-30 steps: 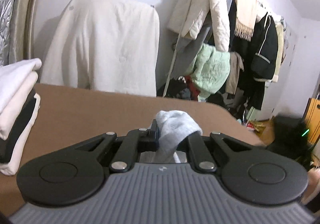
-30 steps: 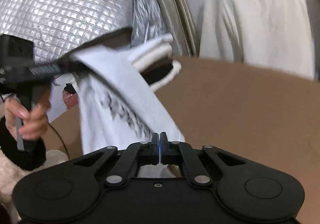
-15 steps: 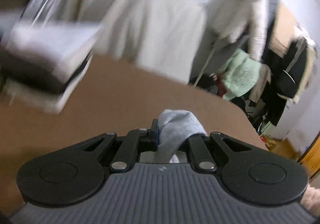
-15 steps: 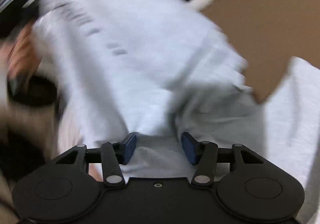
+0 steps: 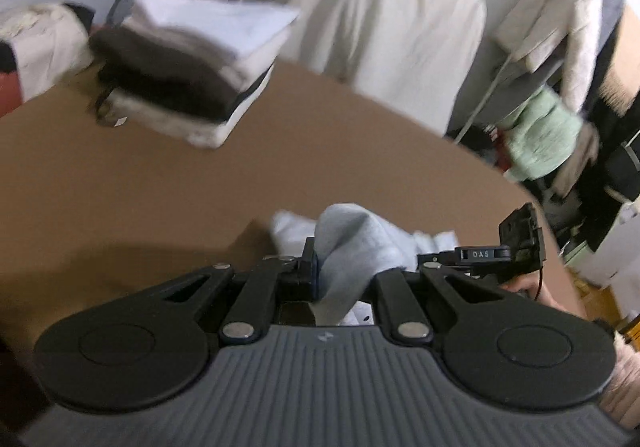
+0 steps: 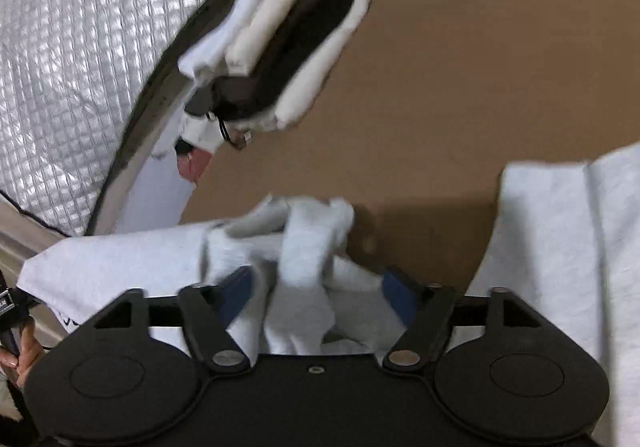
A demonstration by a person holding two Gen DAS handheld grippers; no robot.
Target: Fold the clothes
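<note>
Left wrist view: left claw [image 5: 340, 279] clamped on a bunched fold of the light grey garment [image 5: 352, 247], cloth bulging up between the fingers and spilling just ahead of the tips onto the brown table [image 5: 280, 151]. Stack of folded clothes [image 5: 192, 63] sits well ahead and left of the claw, at the far table edge, white layers with a dark one between. The other handheld unit [image 5: 516, 247] shows just right of the claw, low over the table. Clothes rack with hanging jackets [image 5: 560, 47] beyond the table, ahead-right; frame is motion-blurred. Right wrist view: right claw [image 6: 316, 295] wide open, blue pads apart, gripping nothing. A crumpled ridge of the grey garment [image 6: 304, 247] lies between the open fingers, touching neither pad as far as I can tell; flat cloth extends left of the claw and another panel lies to its right on the table [image 6: 460, 87]. Folded stack [image 6: 280, 47] ahead-left, against the quilted silver sheet [image 6: 80, 67].
</note>
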